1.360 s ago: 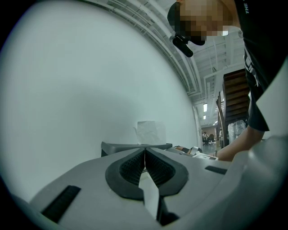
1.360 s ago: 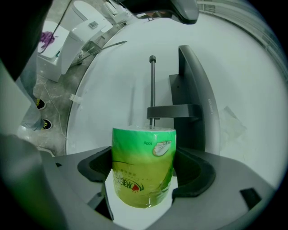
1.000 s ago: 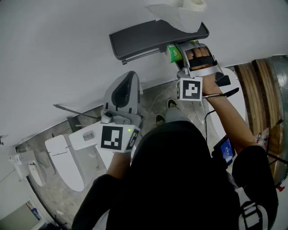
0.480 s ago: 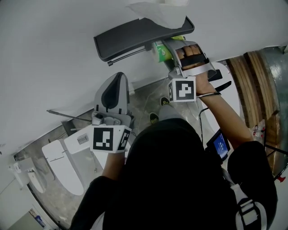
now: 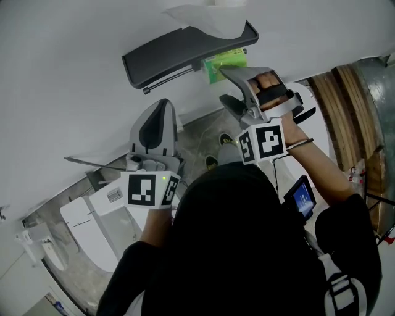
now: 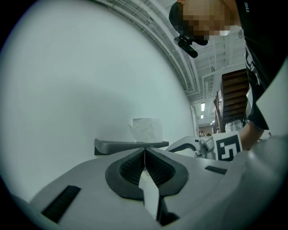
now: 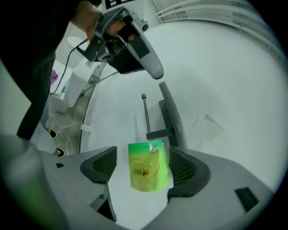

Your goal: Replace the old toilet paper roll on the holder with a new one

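A dark grey wall holder [image 5: 185, 50] carries a thin bar [image 5: 176, 72] under its shelf. A roll in green wrapping [image 5: 226, 63] hangs at the bar's right end. My right gripper [image 5: 223, 85] stands open just below it. In the right gripper view the green roll [image 7: 147, 167] sits between the spread jaws with a gap on each side, and the bar [image 7: 145, 112] runs away behind it. My left gripper [image 5: 164, 106] is shut and holds nothing, pointing up at the wall below the holder. White paper [image 5: 208, 15] lies on the shelf.
A white toilet [image 5: 86, 216] stands on the grey floor at lower left. Wooden boards [image 5: 349, 117] lean at the right. A small lit screen [image 5: 302, 197] hangs at the person's right side. The wall [image 5: 68, 74] is plain white.
My right gripper has drawn back from the holder and opened, leaving the green roll on the bar. The left gripper has stayed shut in much the same place.
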{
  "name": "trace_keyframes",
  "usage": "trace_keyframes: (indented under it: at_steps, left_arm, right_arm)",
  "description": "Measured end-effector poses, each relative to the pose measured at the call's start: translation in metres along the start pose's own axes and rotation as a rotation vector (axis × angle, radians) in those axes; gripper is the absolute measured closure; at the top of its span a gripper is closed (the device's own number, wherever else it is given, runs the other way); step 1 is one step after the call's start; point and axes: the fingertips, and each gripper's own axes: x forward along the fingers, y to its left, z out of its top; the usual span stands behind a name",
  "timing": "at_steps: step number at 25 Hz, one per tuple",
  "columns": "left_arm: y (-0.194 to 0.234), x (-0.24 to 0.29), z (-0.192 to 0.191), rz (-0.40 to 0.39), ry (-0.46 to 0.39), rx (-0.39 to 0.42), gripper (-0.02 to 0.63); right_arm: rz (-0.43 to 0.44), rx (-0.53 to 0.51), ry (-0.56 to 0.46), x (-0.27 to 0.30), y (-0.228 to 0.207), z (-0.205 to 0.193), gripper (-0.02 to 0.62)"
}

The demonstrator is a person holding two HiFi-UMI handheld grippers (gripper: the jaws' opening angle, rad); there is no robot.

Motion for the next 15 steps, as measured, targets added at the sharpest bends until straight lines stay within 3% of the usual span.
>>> trace_keyframes:
  at_steps: [1, 2, 3, 5, 11, 15]
  left_arm:
    - [-0.001, 0.0, 0.001, -0.003, 0.0, 0.003, 0.581]
    - [-0.001, 0.001, 0.002, -0.005, -0.002, 0.005, 0.583]
    - [-0.001, 0.002, 0.003, -0.006, -0.007, 0.006, 0.582]
    - [-0.003, 0.004, 0.006, -0.008, -0.017, 0.005, 0.583]
    - [-0.01, 0.007, 0.01, -0.023, -0.003, 0.002, 0.583]
    - [-0.008, 0.008, 0.011, -0.015, -0.005, 0.018, 0.582]
  right_arm:
    - [-0.006, 0.019, -0.019, -0.008, -0.005, 0.005, 0.257]
    - [-0.02, 0.042, -0.041, -0.016, -0.011, 0.011, 0.384]
    - [-0.035, 0.069, -0.065, -0.024, -0.019, 0.017, 0.465]
    - [-0.044, 0.119, -0.12, -0.038, -0.034, 0.03, 0.538]
    - [-0.05, 0.348, -0.416, -0.096, -0.094, 0.077, 0.572]
    - [-0.141, 0.632, -0.601, -0.137, -0.153, 0.062, 0.573]
